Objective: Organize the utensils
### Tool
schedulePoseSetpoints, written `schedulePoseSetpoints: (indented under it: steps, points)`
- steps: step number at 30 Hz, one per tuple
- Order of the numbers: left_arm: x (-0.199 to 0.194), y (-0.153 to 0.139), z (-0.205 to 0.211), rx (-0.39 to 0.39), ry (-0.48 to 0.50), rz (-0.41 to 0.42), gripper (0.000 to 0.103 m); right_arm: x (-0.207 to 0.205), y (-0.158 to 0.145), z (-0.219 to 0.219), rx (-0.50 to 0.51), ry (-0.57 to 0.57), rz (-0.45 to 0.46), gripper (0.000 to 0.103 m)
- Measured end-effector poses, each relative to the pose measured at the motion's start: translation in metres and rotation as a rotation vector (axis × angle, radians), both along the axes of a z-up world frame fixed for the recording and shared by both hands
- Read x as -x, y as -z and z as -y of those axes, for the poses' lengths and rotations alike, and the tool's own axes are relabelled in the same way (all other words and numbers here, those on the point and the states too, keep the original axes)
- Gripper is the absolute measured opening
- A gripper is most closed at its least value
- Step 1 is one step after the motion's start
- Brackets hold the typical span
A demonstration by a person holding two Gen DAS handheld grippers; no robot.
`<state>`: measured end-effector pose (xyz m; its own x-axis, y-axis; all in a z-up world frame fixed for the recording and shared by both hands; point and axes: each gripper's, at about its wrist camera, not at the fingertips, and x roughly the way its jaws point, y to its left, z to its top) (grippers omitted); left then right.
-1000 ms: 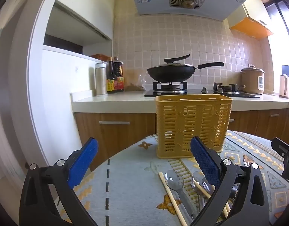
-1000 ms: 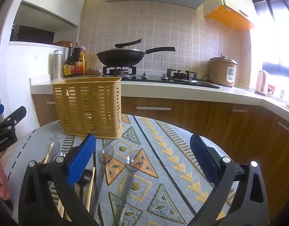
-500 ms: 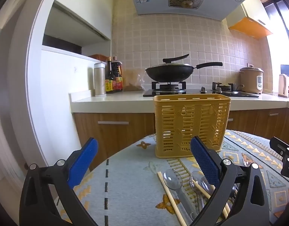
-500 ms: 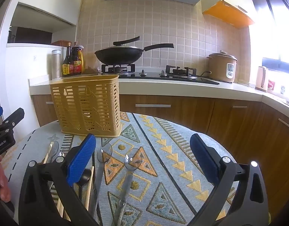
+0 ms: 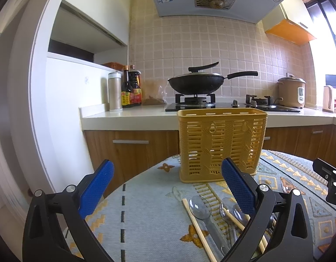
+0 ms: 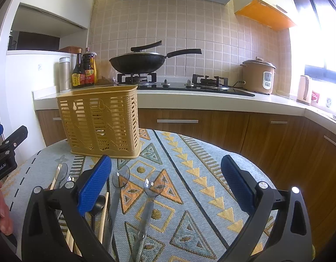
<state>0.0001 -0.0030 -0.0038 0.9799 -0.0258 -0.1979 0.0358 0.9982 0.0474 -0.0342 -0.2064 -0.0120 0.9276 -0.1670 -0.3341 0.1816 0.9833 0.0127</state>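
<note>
So both grippers, left gripper [image 5: 168, 187] and right gripper [image 6: 165, 181], hover jaws wide over loose spoons [image 6: 120, 178] and chopsticks [image 5: 198, 224], yellow basket [image 6: 100, 120] waiting far-side.

- Both views are bright with daylight; it comes from the window [image 6: 321, 50] at the right, which is blown out to near white in the right wrist view.
- That glare washes over the tiled wall [image 6: 283, 43] beside it and weakens contrast on the right side.
- The left side of each view is dimmer, and the recess [image 5: 76, 50] above the white partition sits in deep shadow.
- Shadows on the patterned cloth [image 6: 189, 174] are soft and faint.
- Small highlights glint on the clear spoons [image 6: 153, 185].
- Strong fisheye bending curves the desk edge [image 5: 128, 118] and the walls; the corners fall to black.
- Focus is sharp mid-frame, slightly soft towards the rim.
</note>
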Motion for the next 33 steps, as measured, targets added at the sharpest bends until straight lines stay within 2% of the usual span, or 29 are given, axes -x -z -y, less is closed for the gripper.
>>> schedulePoseSetpoints:
  steps: [33]
  points:
    - [-0.0078, 0.0030, -0.0018, 0.007, 0.009, -0.033, 0.096, -0.0023, 0.0016, 0.0011, -0.011, 0.007, -0.013, 0.096]
